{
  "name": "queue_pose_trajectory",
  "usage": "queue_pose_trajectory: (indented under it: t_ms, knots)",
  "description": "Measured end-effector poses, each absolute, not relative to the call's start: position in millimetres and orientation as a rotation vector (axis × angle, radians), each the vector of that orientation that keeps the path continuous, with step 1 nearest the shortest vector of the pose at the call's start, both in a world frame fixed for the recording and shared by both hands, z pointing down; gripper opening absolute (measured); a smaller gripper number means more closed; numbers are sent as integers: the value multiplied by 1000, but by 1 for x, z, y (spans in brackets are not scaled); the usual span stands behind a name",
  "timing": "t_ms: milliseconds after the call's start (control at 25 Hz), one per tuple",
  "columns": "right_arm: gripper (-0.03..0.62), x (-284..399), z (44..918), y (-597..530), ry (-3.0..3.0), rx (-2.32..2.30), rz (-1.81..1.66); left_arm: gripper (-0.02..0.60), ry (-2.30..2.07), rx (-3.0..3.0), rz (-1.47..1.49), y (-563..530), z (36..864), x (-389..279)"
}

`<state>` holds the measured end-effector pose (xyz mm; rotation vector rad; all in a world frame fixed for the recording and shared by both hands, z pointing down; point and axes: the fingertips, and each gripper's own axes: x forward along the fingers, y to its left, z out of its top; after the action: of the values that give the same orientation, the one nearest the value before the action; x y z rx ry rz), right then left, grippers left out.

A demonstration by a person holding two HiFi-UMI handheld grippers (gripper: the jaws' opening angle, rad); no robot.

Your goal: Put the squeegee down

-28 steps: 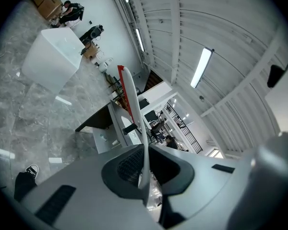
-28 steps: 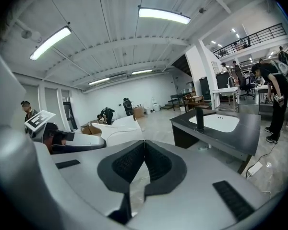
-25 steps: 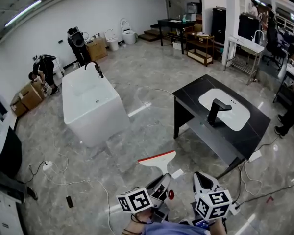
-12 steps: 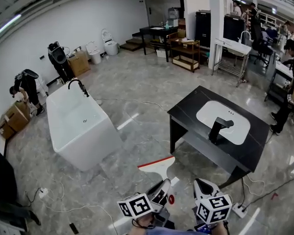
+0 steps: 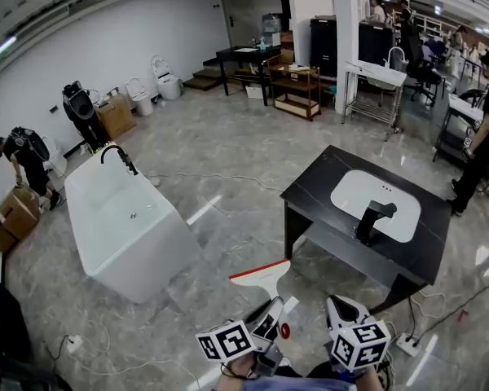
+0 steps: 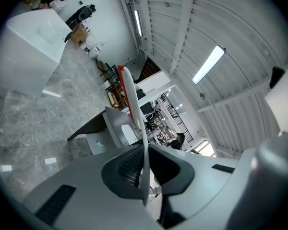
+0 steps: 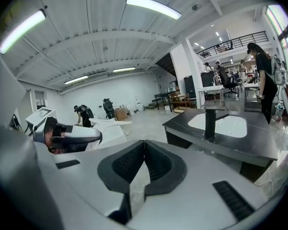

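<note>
squeegee [image 5: 262, 274] handle clamped between the left gripper [image 5: 269, 326] jaws

Red-edged white squeegee [image 5: 262, 278], black vanity [image 5: 322, 192]

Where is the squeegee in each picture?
Head view: the squeegee is low in the middle, sticking up from the left claw, red edge on top.
Left gripper view: the squeegee is in the middle, seen edge-on, rising from between the jaws that clamp it.
Right gripper view: not in it.
Shared landmark: the black sink counter.
</note>
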<state>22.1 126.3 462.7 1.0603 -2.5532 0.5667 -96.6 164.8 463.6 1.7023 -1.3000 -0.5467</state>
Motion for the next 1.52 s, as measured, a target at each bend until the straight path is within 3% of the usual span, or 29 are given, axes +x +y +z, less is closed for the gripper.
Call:
queue_pose_trajectory:
  t_ms: [600,1200,1520]
  knots:
    - [18,11,492,47,-2503,1050,607,40,-1272,1636,-506,106,499,-104]
    - [18,0,473,-172,-2595,952,572,40,-1350,1612,-503,-95,492,-102]
    - [18,-9,472,-231,-2640,862,578,40,-1402,1580,-485,-159,491,-103]
